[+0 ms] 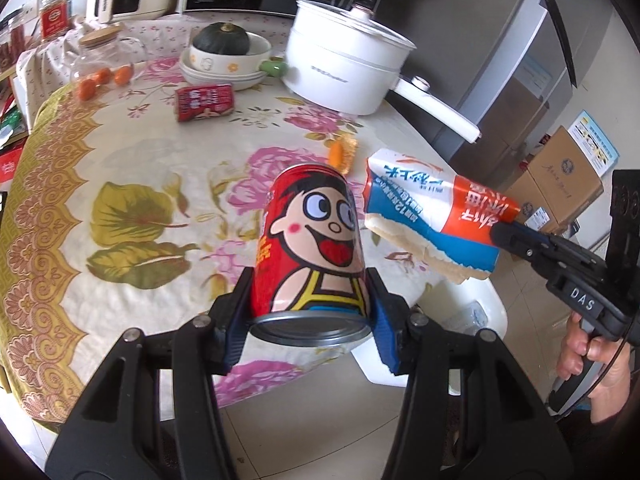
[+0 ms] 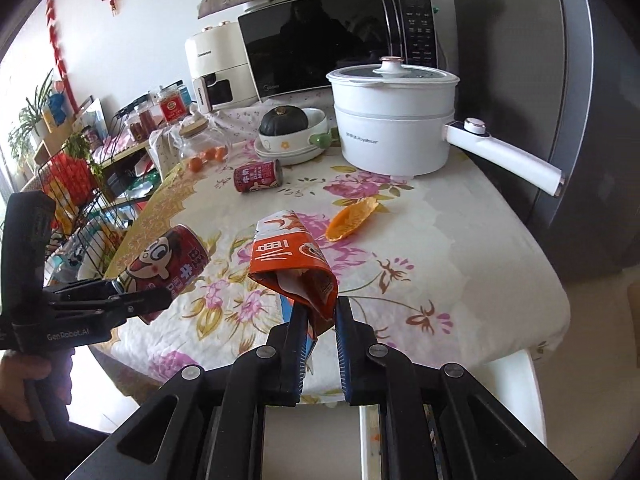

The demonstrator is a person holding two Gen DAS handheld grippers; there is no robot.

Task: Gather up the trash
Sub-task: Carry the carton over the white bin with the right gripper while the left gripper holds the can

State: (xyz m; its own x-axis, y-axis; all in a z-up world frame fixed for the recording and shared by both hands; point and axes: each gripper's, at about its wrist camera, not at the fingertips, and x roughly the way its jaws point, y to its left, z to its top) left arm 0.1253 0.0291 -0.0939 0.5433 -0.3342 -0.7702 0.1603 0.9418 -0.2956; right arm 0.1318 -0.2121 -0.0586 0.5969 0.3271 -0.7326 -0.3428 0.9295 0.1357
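Observation:
My left gripper (image 1: pixel 310 292) is shut on a red cartoon-face drink can (image 1: pixel 316 240) and holds it above the table's near edge; the can also shows in the right wrist view (image 2: pixel 168 264). My right gripper (image 2: pixel 320 312) is shut on an orange, white and blue snack wrapper (image 2: pixel 292 264), held above the table; the wrapper also shows in the left wrist view (image 1: pixel 432 216), right of the can. A second red can (image 1: pixel 204 102) lies on its side farther back on the table. An orange peel (image 2: pixel 352 218) lies near the middle.
A floral tablecloth (image 1: pixel 132 152) covers the table. A white electric pot (image 2: pixel 394 120) with a long handle stands at the back right. Stacked bowls with a dark squash (image 2: pixel 286 124), a glass jar (image 2: pixel 202 140) and small oranges sit behind. A wire rack (image 2: pixel 76 196) stands left.

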